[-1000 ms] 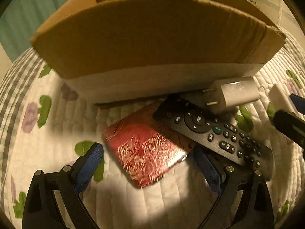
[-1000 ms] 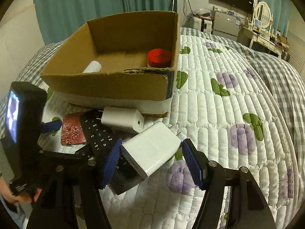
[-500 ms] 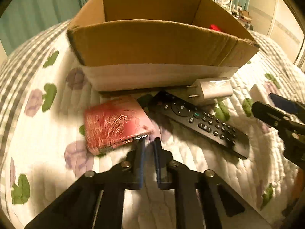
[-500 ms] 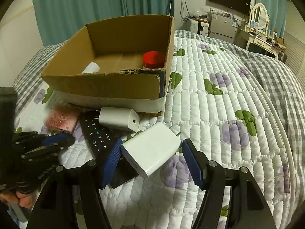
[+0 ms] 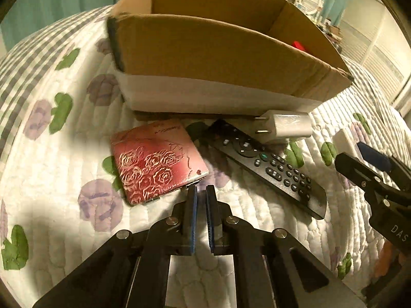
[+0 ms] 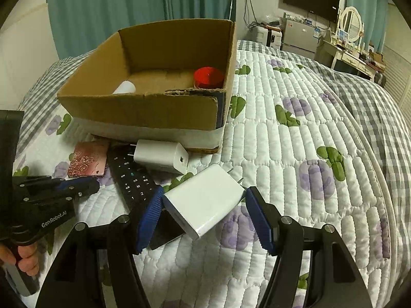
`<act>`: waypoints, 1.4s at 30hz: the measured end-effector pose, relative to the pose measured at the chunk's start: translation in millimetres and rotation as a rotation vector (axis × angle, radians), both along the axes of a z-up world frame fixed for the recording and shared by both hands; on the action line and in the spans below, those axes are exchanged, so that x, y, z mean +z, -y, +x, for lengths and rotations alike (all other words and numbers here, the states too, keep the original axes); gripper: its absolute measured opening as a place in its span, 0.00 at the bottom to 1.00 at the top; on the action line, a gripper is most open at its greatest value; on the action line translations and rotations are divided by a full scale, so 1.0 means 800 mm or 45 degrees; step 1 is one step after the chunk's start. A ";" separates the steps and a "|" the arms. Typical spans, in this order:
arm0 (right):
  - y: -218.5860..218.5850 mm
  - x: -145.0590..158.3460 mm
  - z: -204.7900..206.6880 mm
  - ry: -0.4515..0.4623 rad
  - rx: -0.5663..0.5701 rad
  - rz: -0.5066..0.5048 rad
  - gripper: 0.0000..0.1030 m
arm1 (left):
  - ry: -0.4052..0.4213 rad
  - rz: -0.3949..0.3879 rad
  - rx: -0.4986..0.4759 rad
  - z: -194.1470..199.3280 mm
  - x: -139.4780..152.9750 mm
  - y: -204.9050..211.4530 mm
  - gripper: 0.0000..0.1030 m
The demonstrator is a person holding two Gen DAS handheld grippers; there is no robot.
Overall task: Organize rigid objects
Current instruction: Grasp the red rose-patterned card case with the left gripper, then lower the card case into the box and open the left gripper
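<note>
At the near edge of the bed, left gripper (image 5: 199, 192) has pulled back from straddling the red case (image 5: 156, 164), jaws now nearly pressed together, empty, case not picked. Right gripper (image 6: 204, 215) jaws stay spread around the white charger (image 6: 205, 202), unclamped. Beyond: remote (image 5: 267, 164), cardboard box (image 6: 143, 113).

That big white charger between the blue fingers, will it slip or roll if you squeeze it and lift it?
The big white charger probably won't roll: it is a flat-sided block. Its glossy shell looks slippery, though the ridged blue pads of the right gripper should help. It sits skewed between the open jaws, so it may twist when squeezed.
</note>
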State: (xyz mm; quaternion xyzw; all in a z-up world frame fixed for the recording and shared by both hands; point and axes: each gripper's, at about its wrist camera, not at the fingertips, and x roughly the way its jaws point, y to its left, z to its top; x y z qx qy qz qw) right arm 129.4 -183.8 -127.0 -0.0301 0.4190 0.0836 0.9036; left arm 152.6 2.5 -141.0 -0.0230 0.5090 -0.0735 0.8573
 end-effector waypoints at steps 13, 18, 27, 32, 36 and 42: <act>0.001 0.000 0.002 -0.012 0.000 0.009 0.63 | 0.070 0.062 0.102 -0.012 0.029 -0.014 0.74; 0.002 -0.002 0.002 -0.024 -0.005 0.010 0.64 | 0.060 0.206 0.097 0.029 -0.003 0.009 0.74; 0.004 -0.005 0.005 -0.037 -0.008 0.015 0.63 | 0.072 0.256 0.063 0.035 -0.005 0.006 0.70; 0.003 0.004 -0.001 -0.009 -0.003 0.020 0.64 | 0.083 0.203 0.080 0.007 0.014 -0.004 0.70; -0.001 0.023 -0.007 0.028 0.021 0.019 0.63 | 0.136 0.180 0.068 -0.021 0.045 -0.016 0.70; -0.008 0.085 -0.010 0.137 0.069 0.033 0.63 | 0.290 0.159 0.021 -0.037 0.119 -0.016 0.70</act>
